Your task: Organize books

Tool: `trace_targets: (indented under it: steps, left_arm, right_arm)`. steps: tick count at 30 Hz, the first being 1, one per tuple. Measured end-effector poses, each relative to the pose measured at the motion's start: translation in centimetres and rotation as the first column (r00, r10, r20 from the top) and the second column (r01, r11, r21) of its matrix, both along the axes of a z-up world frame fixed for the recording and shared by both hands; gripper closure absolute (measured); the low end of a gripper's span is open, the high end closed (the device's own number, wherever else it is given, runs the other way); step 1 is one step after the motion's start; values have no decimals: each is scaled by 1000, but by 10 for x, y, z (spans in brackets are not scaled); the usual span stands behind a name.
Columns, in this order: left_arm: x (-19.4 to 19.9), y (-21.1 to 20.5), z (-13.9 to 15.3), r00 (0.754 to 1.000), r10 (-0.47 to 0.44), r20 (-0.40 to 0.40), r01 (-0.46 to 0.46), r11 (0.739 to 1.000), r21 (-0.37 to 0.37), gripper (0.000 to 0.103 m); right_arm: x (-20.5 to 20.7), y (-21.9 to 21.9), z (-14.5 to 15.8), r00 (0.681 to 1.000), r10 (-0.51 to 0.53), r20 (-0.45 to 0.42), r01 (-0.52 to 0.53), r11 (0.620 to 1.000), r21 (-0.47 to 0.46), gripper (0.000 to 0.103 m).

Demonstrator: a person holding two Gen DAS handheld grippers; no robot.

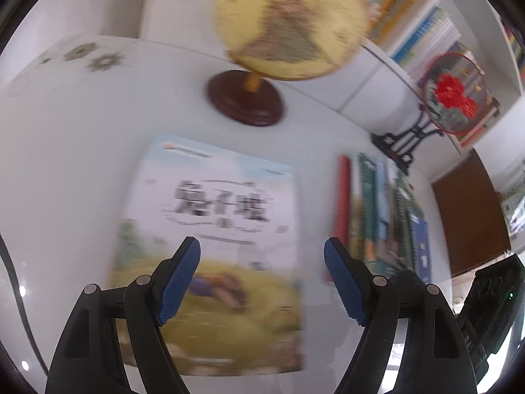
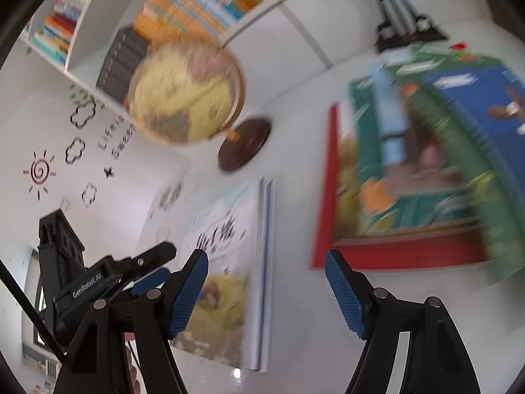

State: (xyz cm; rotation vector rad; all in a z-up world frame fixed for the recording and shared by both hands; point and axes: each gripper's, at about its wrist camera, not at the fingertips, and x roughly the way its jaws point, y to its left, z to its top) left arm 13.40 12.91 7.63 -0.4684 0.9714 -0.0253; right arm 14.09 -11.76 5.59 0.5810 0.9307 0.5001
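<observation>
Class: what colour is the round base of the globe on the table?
Dark reddish brown base; the left wrist view shows it best.

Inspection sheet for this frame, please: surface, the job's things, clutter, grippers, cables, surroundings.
Surface: white tabletop, glossy.
Job's things: single book lying flat, cover up; fanned pile of books flat beside it, apart from it.
Clutter: globe on a dark round base; round fan ornament on a black stand.
Grippers: left gripper open over the single book, holding nothing; right gripper open, empty.
Cables: nothing seen.
Surroundings: bookshelves full of books; wall decals.
</observation>
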Motion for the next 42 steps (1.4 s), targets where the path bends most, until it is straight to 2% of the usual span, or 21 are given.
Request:
trace_targets:
  steps: [4,8,14,17,26,27,29,32,34,36,38,40,42]
  left_arm:
    - [7,-43,2,998,-55,8,55,998,-18,26]
    - [11,-96,-2,992,-127,-1,127,991,-38,26]
    - [5,-173,-16,972,-232,-25,227,965,-135,26]
    - [-1,-208,-21,960,-278,-44,270,954,-129,26]
    - [-10,-254,-36,944,-313,-102,300,946,-126,29]
    - [-11,-257,-37,944,-315,-100,302,945,-123,31]
    - [-14,-261,-37,944,-312,-104,301,947,-111,45]
    - [-14,-266,-42,941,-311,-131,295,947,-128,60]
    - [-15,-267,-46,940,-310,-143,293,947,-131,60]
    - [-18,-266,-48,940,-308,-148,290,948,-134,65]
    - [-18,-263,-48,940,-308,-145,285,946,-155,82]
    - [-18,-262,-48,941,-308,-140,283,944,-172,84]
    - [-20,-259,-44,947,-297,-125,279,950,-142,86]
  right_arm:
    - [0,-54,8,996,-85,41,85,996,-11,25]
    - [-4,-100,10,988,-143,53,145,989,-25,24]
    - [-10,-182,6,973,-224,50,228,970,-85,24]
    - [-4,-216,2,968,-249,42,252,961,-113,24]
    - [15,-264,-22,973,-230,16,229,958,-170,24]
    - [18,-263,-24,975,-224,16,223,959,-175,24]
    - [24,-265,-29,979,-202,14,202,963,-176,24]
    - [32,-264,-36,983,-182,-8,178,968,-175,24]
    - [34,-262,-41,988,-155,-26,149,977,-153,23]
    - [33,-258,-40,991,-137,-14,133,978,-158,23]
    - [33,-256,-40,993,-116,-9,112,978,-175,21]
    - [34,-257,-41,995,-93,-18,89,984,-152,21]
    - [33,-258,-43,997,-64,-38,60,993,-98,21]
